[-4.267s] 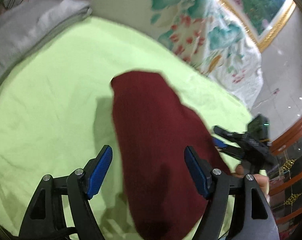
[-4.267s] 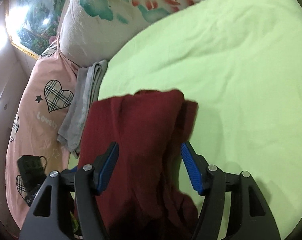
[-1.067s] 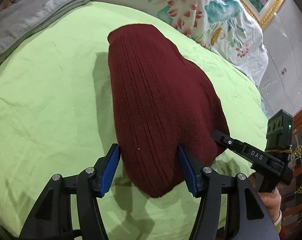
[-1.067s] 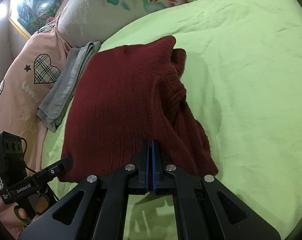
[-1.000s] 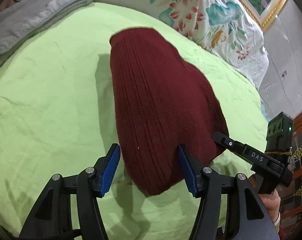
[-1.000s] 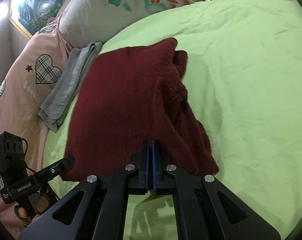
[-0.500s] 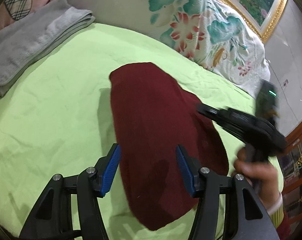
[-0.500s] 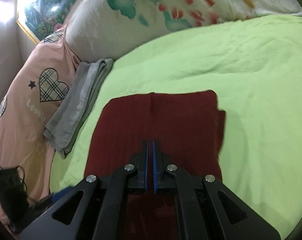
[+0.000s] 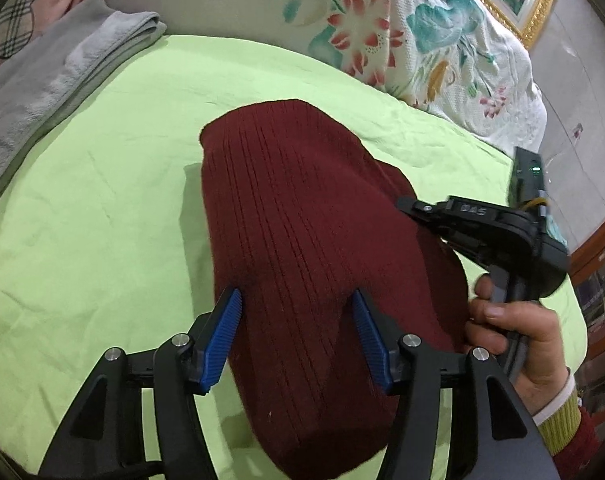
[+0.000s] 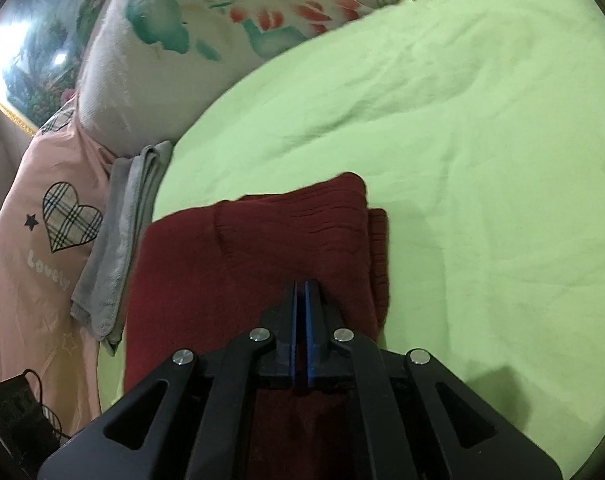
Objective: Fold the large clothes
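Observation:
A folded dark red knit sweater lies on the light green bed sheet. My left gripper is open, its blue pads on either side of the sweater's near end, just above the fabric. My right gripper is shut over the sweater; a strip of red shows between its blue pads. In the left wrist view the right gripper reaches over the sweater's right side, held by a hand.
A folded grey cloth lies at the sheet's far left edge. A floral pillow lines the back. A pink quilt with plaid hearts lies to the left. Bare green sheet spreads to the right.
The right gripper stays shut and has lifted and carried fabric over the sweater, which now lies as a shorter, more compact fold. The left gripper stays open around the near end.

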Demonstrator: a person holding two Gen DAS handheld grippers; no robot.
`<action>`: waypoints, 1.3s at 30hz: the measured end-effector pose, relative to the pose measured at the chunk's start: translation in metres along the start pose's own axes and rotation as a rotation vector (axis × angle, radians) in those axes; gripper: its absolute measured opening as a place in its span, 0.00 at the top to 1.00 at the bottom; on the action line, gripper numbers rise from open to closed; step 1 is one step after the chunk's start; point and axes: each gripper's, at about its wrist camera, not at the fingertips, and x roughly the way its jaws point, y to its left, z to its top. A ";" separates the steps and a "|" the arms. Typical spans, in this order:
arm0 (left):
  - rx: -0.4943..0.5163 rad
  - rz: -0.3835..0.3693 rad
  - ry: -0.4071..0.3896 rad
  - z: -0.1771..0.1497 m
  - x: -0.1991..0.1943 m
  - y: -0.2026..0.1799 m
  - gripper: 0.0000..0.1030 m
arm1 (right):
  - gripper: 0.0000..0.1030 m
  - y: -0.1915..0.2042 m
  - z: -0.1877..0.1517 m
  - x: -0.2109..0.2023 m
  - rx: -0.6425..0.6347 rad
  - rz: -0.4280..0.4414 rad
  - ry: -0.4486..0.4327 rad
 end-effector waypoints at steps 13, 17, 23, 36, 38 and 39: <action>-0.042 0.140 -0.058 -0.055 -0.060 0.013 0.18 | 0.50 0.035 -0.088 -0.104 -0.226 0.006 -0.015; -0.032 0.245 -0.077 -0.089 -0.075 0.015 0.18 | 0.43 0.021 -0.127 -0.126 -0.258 -0.069 -0.021; 0.007 0.331 -0.071 -0.138 -0.081 0.007 0.18 | 0.27 0.008 -0.174 -0.151 -0.292 -0.142 -0.013; 0.220 0.412 -0.044 -0.140 -0.096 -0.026 0.18 | 0.21 0.017 -0.183 -0.162 -0.367 -0.185 0.018; 0.216 0.441 -0.095 -0.132 -0.113 -0.024 0.18 | 0.21 0.019 -0.178 -0.170 -0.374 -0.189 0.015; 0.214 0.446 -0.111 -0.128 -0.121 -0.025 0.18 | 0.21 0.021 -0.176 -0.174 -0.376 -0.190 0.012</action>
